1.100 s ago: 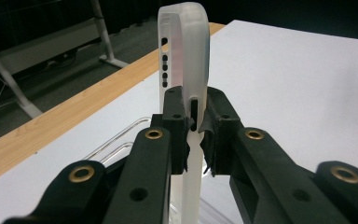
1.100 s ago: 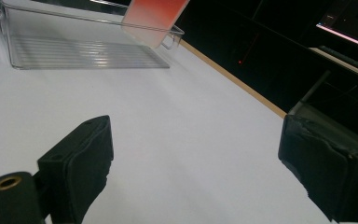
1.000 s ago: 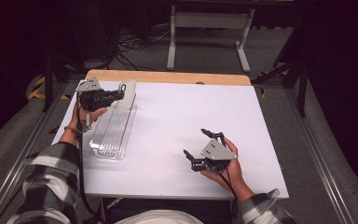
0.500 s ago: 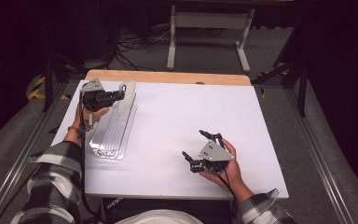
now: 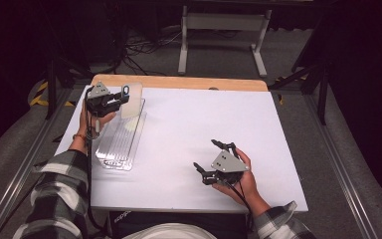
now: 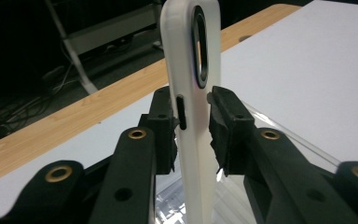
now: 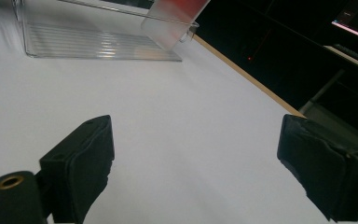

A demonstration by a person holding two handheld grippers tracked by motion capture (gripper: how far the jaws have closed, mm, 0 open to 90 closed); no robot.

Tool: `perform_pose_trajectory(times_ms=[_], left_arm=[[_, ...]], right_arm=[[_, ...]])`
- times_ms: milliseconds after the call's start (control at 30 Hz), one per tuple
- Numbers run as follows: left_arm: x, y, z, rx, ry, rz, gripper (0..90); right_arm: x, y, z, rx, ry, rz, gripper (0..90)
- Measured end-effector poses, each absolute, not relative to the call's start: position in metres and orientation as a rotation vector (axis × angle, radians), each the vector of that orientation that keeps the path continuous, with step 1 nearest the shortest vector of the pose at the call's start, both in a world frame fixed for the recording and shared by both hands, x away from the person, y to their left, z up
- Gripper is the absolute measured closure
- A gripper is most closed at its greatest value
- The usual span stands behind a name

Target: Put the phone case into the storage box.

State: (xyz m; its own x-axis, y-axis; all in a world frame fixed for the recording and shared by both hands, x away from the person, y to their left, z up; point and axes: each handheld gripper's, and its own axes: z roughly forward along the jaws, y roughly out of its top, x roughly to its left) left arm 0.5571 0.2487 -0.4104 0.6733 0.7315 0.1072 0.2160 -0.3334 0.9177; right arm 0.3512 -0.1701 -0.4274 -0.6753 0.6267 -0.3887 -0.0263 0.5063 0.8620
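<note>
**Phone case between our left jaws above the clear tray**

Our left gripper [image 5: 122, 94] has just been easing its jaws apart, with the frosted white translucent phone case [image 6: 193, 107] standing upright between them; the left pad sits against its edge, the right pad [image 6: 223, 126] just beside it. The case stands over the far end of the clear ribbed plastic tray [image 5: 122, 142] on the white tabletop [image 5: 204, 124]. Our right gripper [image 5: 213, 159] rests well apart, jaws spread wide around nothing.

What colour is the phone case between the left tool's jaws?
Frosted white phone case, with a dark ring around its camera hole; clearest in the left gripper view.
</note>
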Motion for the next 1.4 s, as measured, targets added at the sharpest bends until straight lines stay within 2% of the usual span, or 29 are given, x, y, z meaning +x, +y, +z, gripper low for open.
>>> perform_pose_trajectory(times_ms=[400, 500, 1067, 1333, 1400], left_arm=[[0.561, 0.249, -0.417, 1.847, 0.842, 0.725, 60.0], [0.563, 0.25, -0.419, 1.868, 0.869, 0.758, 59.5], [0.562, 0.248, -0.421, 1.86, 0.877, 0.741, 60.7], [0.56, 0.249, -0.419, 1.852, 0.875, 0.733, 59.1], [0.558, 0.251, -0.418, 1.835, 0.872, 0.733, 56.0]], right_arm=[[0.349, -0.169, -0.426, 0.462, 2.042, 1.195, 12.0], [0.349, -0.169, -0.426, 0.461, 2.041, 1.194, 12.0], [0.349, -0.17, -0.426, 0.463, 2.044, 1.197, 12.1], [0.35, -0.171, -0.426, 0.472, 2.042, 1.199, 12.1], [0.35, -0.171, -0.426, 0.471, 2.042, 1.199, 12.1]])
